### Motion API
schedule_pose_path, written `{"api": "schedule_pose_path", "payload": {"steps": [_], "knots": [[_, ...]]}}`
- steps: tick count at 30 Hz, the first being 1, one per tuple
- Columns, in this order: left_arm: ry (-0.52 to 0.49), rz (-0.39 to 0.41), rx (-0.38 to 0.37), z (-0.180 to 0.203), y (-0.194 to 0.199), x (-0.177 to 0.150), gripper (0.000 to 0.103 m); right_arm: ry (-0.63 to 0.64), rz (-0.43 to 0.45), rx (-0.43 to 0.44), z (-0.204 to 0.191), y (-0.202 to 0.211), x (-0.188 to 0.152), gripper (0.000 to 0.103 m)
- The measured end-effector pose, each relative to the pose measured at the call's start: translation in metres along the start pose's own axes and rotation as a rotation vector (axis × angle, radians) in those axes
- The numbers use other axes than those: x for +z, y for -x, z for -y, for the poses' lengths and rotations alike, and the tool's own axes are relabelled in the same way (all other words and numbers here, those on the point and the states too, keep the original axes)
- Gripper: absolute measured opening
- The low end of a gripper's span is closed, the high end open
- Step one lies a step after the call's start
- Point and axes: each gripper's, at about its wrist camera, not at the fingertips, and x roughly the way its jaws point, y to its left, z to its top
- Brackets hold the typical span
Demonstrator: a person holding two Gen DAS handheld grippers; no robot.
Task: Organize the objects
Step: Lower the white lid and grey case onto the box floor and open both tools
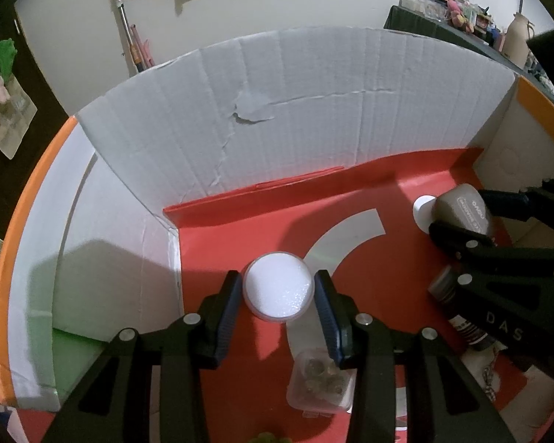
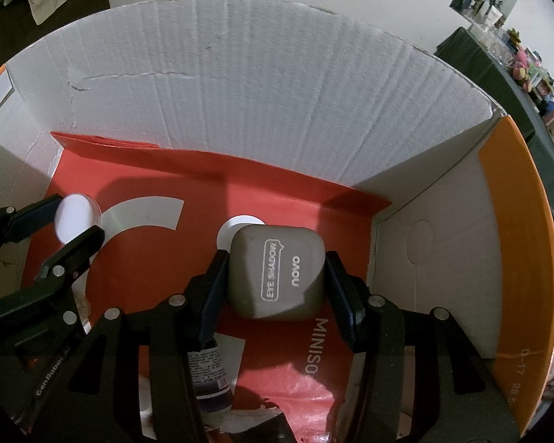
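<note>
A round white jar (image 1: 277, 288) sits low over the red bag on the box floor. My left gripper (image 1: 278, 277) is shut on it, one pad on each side. The same jar (image 2: 75, 217) shows at the left of the right wrist view, between the left gripper's fingers (image 2: 85, 238). A grey eye shadow case (image 2: 277, 277) is clamped between the pads of my right gripper (image 2: 277, 255), tilted just above the bag. In the left wrist view the case (image 1: 461, 206) is at the right, with the right gripper (image 1: 461, 212) shut on it.
Both grippers are inside a cardboard box (image 1: 314, 103) with white walls and an orange rim (image 2: 513, 221). A red MINISO bag (image 2: 314, 350) covers its floor. A clear box of small round items (image 1: 321, 380) and a dark labelled tube (image 2: 210, 369) lie near the front.
</note>
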Motion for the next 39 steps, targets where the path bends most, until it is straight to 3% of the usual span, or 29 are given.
{"api": "schedule_pose_path", "payload": {"steps": [25,31,33,35,39], "knots": [[0.007,0.008,0.004,0.015,0.014,-0.013,0.043,0.004,0.005,-0.009,-0.007,0.009,0.0,0.05],[0.011,0.024,-0.002,0.031,0.017,-0.017,0.048,-0.005,0.022,0.0,-0.009,0.015,0.002,0.051],[0.012,0.028,-0.005,0.018,0.02,-0.019,0.048,-0.004,0.028,-0.001,-0.011,0.02,-0.001,0.051],[0.019,0.033,-0.007,-0.006,0.0,0.016,0.048,-0.005,0.035,0.001,-0.012,0.026,-0.003,0.051],[0.029,0.049,-0.019,-0.016,0.013,0.013,0.048,-0.009,0.051,0.006,-0.011,0.037,-0.005,0.051]]}}
